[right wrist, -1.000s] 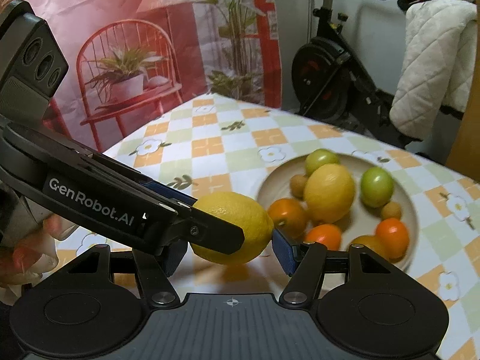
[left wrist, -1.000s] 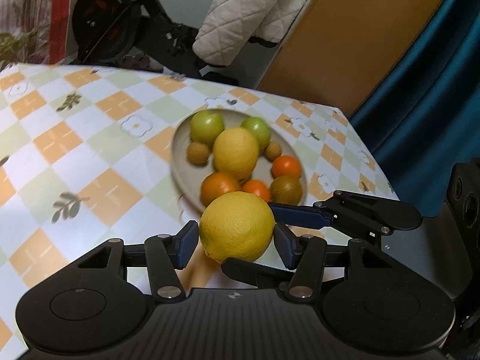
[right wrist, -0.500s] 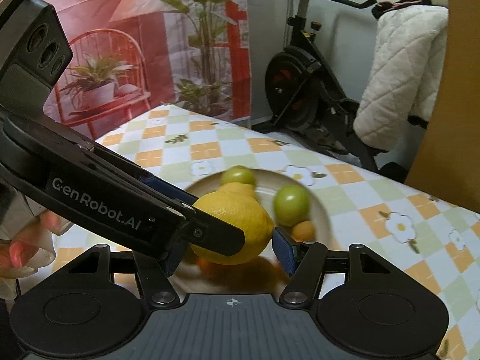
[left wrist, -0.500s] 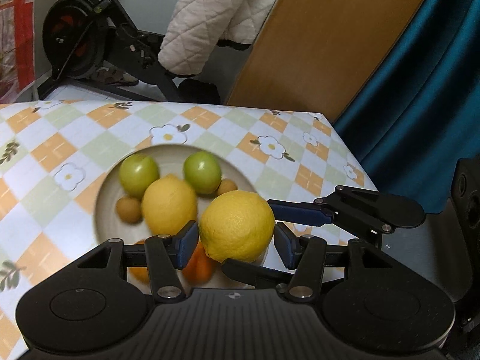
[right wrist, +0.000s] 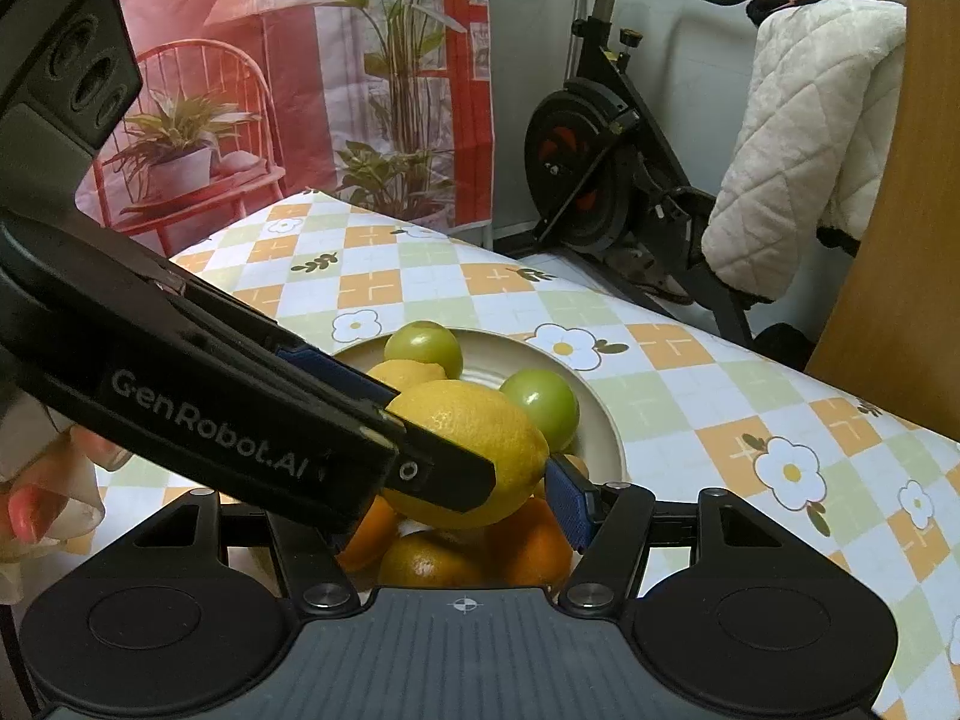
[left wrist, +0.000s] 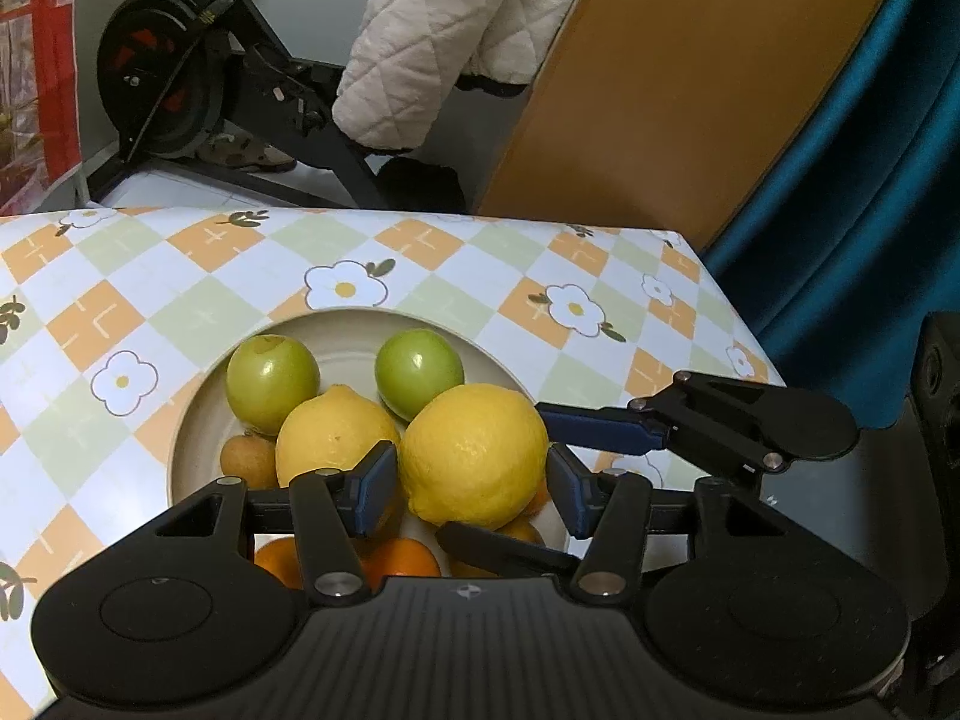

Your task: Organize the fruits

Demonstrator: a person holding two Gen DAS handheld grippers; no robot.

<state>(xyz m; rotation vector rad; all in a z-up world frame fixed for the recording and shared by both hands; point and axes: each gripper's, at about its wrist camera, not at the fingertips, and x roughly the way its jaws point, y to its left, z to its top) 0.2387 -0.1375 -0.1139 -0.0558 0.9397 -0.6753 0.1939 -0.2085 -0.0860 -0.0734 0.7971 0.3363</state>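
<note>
Fruit fills the round beige ceramic plate [left wrist: 192, 450] on the table under its orange, green and white checked, flower-printed cloth [left wrist: 198, 300]: two green round apples [left wrist: 273, 383], one yellow lemon lying in the plate [left wrist: 330, 441], one small brown round fruit [left wrist: 247, 461], and at least three oranges [right wrist: 528, 546] partly hidden beneath the grippers. A second, large yellow lemon [left wrist: 474, 456] hangs above the near side of the plate, over the oranges, gripped from two directions. The left gripper [left wrist: 474, 489] pinches it between its blue pads, and the right gripper [right wrist: 480, 498] clamps the same lemon crosswise, one finger reaching in from the right in the left wrist view; in the right wrist view the left gripper's black arm crosses in front of the lemon. Fingertips of a hand [right wrist: 36, 510] show at the left edge of the right wrist view. Against the frames from a second ago, when the held lemon sat in front of the plate over bare cloth, both grippers have carried it forward together, so the plate now lies directly under it, with the grip unchanged. Behind the table stand one black exercise bike [right wrist: 600, 150] and one white quilted blanket [left wrist: 432, 30].
</note>
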